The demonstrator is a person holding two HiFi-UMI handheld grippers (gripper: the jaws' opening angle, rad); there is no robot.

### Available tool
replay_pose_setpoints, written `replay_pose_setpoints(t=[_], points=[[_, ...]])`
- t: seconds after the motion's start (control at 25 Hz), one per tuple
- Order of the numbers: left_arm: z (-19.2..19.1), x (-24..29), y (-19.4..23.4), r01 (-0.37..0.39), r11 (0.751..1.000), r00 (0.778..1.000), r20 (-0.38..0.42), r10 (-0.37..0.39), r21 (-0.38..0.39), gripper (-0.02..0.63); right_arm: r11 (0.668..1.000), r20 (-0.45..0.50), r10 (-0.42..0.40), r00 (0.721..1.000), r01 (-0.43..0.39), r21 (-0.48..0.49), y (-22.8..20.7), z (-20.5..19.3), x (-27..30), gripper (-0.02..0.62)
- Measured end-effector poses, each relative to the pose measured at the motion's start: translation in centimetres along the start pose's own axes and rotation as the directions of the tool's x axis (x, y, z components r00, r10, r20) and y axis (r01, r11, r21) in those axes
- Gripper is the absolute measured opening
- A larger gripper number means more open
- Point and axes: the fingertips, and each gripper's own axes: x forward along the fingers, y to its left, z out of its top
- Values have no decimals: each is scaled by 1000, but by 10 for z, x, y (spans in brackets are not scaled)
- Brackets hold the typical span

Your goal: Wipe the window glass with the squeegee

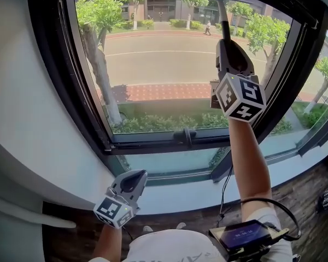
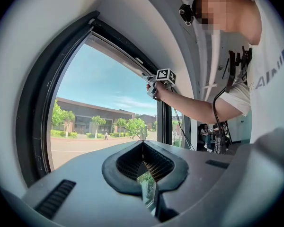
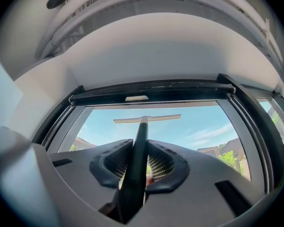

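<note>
one stroke seems ready: right gripper (image 3: 140, 145) clamps the squeegee (image 3: 143, 126) near the glass (image 3: 203, 126) top, left gripper (image 2: 143, 146) fingers closed empty; pull down next.

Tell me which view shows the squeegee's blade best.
The right gripper view: the whole blade shows just below the window frame, its handle clamped in the right gripper. The head view shows only the handle; the blade runs off the top edge. The left gripper view shows no blade clearly.

The squeegee (image 3: 138, 150) has a black handle and a pale blade. The window frame (image 1: 46, 64) is black. The left gripper (image 1: 133, 179) is grey.
</note>
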Motion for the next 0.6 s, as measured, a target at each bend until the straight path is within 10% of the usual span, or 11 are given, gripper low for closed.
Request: replay_pose_setpoints(t=[0.6], points=[[-4, 5, 3, 4, 1000, 1000, -10, -4, 0, 17, 1000, -56, -15, 998, 16, 18, 3, -58, -46, 100]])
